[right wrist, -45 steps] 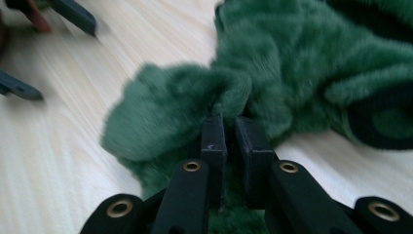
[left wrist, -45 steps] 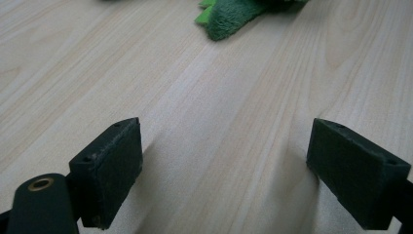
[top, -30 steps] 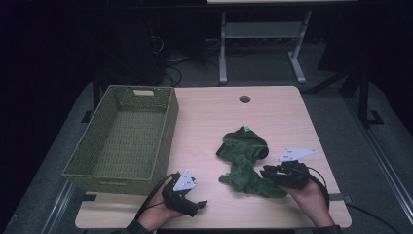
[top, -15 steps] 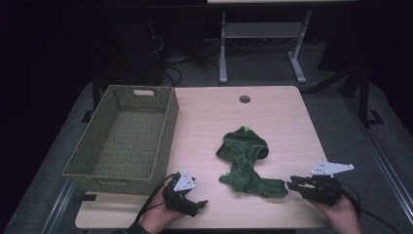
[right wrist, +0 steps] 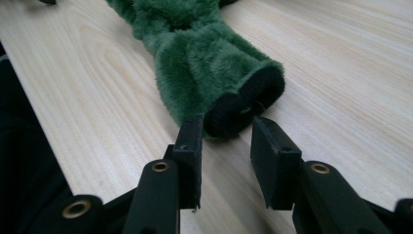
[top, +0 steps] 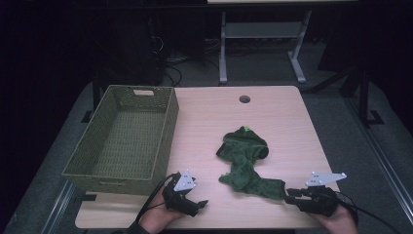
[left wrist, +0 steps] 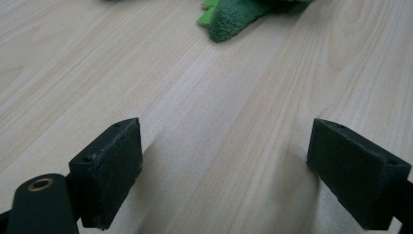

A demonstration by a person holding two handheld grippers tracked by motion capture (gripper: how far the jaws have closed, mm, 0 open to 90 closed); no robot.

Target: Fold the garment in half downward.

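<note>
Green plush garment (right wrist: 204, 53) cuff just before right hand-held gripper (right wrist: 225, 141).

You are in a lab or test room, not a home. Your worktop (top: 209, 122) is a plain, pale wood desk with a round cable hole (top: 244, 99) near the far edge, like an office desk. The floor (top: 341, 122) around it is grey carpet. Past the far edge the room is dark, and you can see a bundle of black cables (top: 170, 63) on the floor and the grey metal legs of another desk (top: 263, 34). On each side of you stand black poles (top: 363, 92), like stands for gear. Nothing here looks cosy or lived in.
</note>
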